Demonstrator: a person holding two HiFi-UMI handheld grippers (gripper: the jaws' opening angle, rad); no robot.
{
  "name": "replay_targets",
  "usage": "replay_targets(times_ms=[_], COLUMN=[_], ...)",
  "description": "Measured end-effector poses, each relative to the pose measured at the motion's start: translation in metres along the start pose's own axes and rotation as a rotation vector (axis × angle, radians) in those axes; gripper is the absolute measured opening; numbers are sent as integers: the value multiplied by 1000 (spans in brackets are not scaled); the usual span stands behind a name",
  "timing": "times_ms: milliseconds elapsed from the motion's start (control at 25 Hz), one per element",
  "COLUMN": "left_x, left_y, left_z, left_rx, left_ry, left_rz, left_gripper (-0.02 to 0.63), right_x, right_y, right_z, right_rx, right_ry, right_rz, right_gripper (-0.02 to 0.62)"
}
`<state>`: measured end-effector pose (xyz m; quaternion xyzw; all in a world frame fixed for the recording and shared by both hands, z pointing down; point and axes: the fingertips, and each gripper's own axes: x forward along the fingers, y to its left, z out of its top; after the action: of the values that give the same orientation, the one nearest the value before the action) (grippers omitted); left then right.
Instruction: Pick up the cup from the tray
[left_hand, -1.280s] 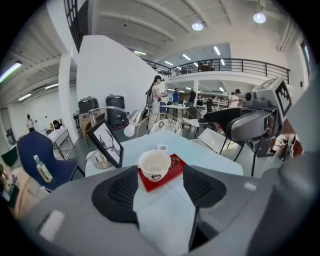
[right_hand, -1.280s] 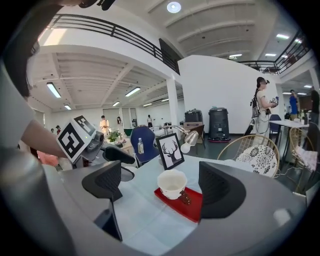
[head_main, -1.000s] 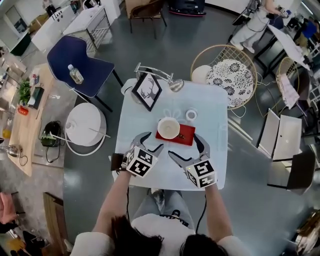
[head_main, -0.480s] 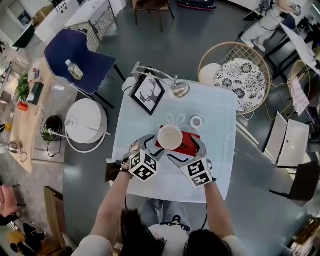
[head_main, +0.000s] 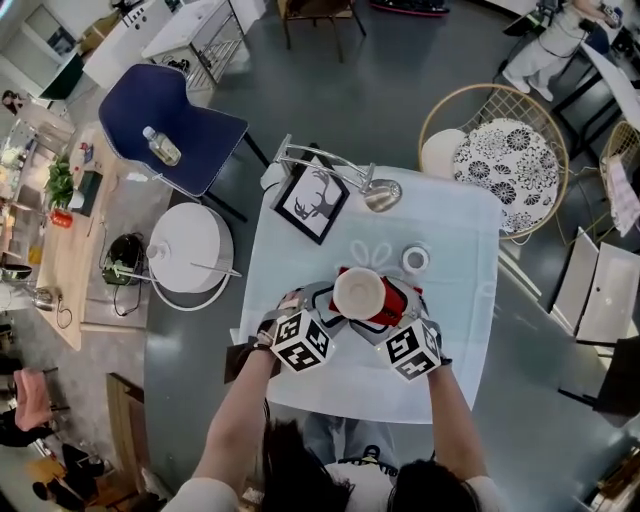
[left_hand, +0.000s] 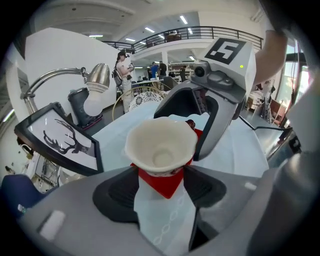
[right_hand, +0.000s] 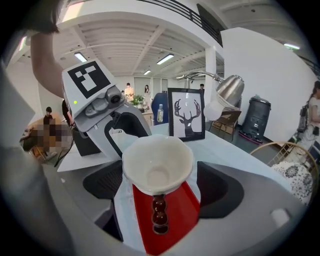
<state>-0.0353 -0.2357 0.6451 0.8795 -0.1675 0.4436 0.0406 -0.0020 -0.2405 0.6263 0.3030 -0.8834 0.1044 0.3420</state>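
Cup is seen upright on red tray, long axis vertical, mouth up. Left gripper and right gripper are held at opposite tray sides, jaws apart, with cup framed between each pair.

On 1 table are 1 cup, 1 red tray, 1 framed picture, 1 lamp, 1 white ring and 2 grippers: left gripper, right gripper.
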Motion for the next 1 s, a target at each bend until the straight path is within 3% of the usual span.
replay_targets(times_ms=[200,560,1000], left_x=[3,6,-2], left_y=[5,6,3], left_z=[-7,-5,7], left_rx=[15,2,63], left_ry=[14,17,3], left_rz=[-7,-7,39], left_gripper=[267,267,267], right_x=[17,17,4], right_y=[4,0,-2], right_z=[7,7,13], right_rx=[-66,-48,-34], right_ry=[12,21,-13], right_rz=[34,67,52], right_gripper=[491,499,499])
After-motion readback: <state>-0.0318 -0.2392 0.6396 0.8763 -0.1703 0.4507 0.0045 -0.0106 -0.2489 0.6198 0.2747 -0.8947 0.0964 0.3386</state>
